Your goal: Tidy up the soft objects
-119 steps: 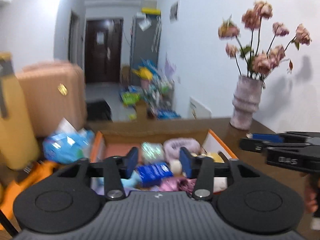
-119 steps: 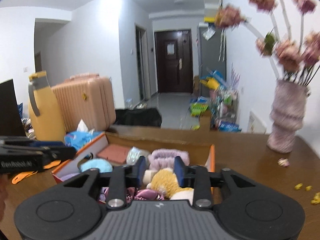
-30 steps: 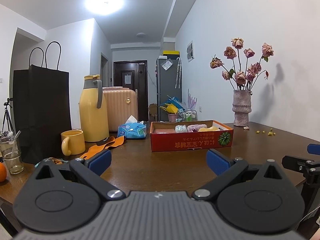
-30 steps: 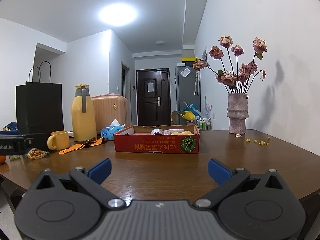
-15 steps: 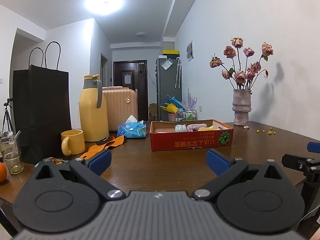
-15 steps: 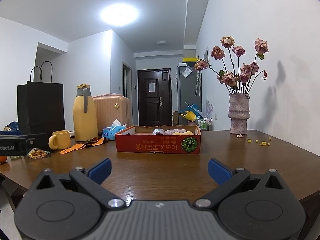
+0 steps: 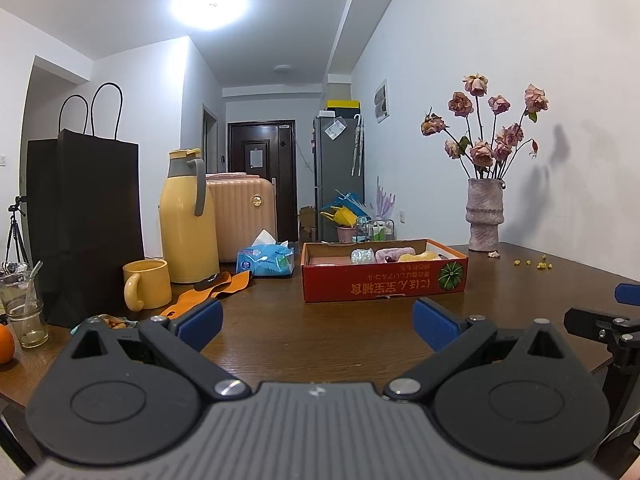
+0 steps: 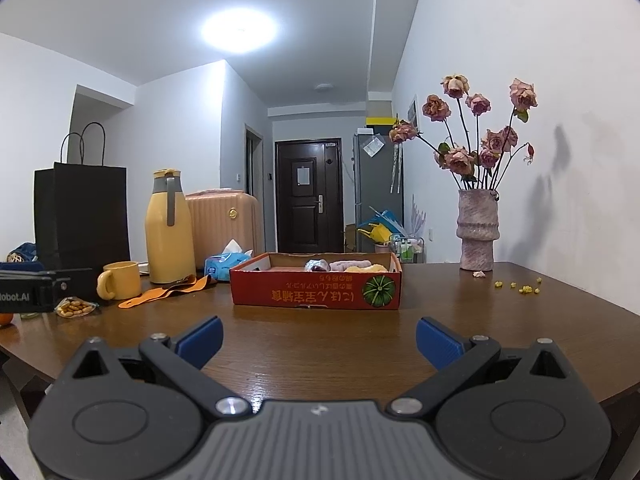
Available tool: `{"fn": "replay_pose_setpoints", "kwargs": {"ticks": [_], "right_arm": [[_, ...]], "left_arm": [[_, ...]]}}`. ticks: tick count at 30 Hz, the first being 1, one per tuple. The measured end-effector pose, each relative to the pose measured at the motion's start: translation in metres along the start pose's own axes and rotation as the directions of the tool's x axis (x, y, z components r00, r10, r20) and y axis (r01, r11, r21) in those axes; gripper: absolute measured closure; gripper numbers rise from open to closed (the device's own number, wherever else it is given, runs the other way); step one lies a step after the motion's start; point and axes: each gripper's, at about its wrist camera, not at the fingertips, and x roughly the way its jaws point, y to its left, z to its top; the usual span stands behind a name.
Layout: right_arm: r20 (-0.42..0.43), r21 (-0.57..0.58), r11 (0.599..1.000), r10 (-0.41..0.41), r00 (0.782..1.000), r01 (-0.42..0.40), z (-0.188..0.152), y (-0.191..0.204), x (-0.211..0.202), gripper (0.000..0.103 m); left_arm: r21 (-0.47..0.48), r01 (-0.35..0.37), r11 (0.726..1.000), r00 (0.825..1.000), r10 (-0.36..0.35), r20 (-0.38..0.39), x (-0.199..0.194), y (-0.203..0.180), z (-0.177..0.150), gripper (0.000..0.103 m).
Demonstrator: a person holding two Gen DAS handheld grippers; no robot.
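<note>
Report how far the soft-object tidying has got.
Looks done: soft items sit inside the red cardboard box, among them a pink towel and a yellow plush piece. In hand: nothing; the left gripper and right gripper are both open and empty. Left: no loose soft items visible on the table.

Under my matt black plastic left gripper [image 7: 316, 326] with ribbed blue pads, the dark brown wooden table [image 7: 320, 332] shines glossy. On that table, the red printed cardboard box [image 7: 384, 280] looks matt, fluffy cloth bundles [image 7: 394, 255] inside; right of the box, the rough pinkish ceramic vase [image 7: 483, 216]; left, the smooth yellow mug [image 7: 145, 284].
</note>
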Motion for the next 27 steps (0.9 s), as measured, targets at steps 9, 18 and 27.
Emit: {"fn": "replay_pose_setpoints", "kwargs": {"ticks": [9,18,27], "right_arm": [[-0.001,-0.006,1.000,0.005,1.000,-0.005,0.0001,0.0014,0.0002,0.000],[-0.001,0.008,1.000,0.003,1.000,-0.003,0.0004,-0.0011,-0.0003,0.000],[-0.001,0.005,1.000,0.005,1.000,-0.005,0.0002,0.0004,-0.0007,0.000]], "left_arm": [[0.001,0.000,1.000,1.000,0.000,0.001,-0.0003,0.0002,0.0000,0.000],[0.008,-0.008,1.000,1.000,0.008,0.002,-0.0005,-0.0013,-0.0009,0.000],[0.006,-0.005,1.000,1.000,0.005,-0.003,-0.0006,-0.0022,-0.0014,0.000]]}}
